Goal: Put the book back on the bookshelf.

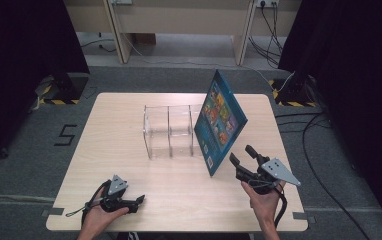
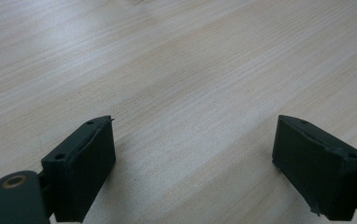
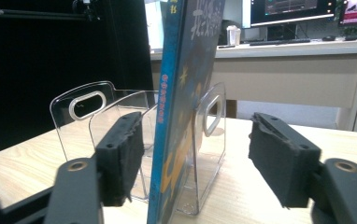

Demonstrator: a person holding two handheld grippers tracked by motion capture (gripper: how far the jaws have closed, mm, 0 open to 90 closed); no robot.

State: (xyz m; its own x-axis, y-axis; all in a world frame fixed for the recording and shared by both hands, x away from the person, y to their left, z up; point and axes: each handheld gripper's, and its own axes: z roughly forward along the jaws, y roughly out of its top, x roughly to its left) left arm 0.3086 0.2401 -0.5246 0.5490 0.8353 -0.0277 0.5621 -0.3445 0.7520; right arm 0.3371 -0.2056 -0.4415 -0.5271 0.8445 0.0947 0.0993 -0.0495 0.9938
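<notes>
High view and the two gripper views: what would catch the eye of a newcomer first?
The blue book stands out first: it stands tilted in the right end of the clear plastic rack at the middle of the wooden table. Next is the right gripper just in front of the book, its jaws apart and not pressing on it. The left gripper lies low at the near left, jaws open over bare wood.

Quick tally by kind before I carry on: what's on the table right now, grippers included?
Books: 1, the blue book standing in the rack.
Clear racks: 1, the clear file rack.
Grippers: 2, the left gripper and the right gripper, both open.
Total: 4.
</notes>
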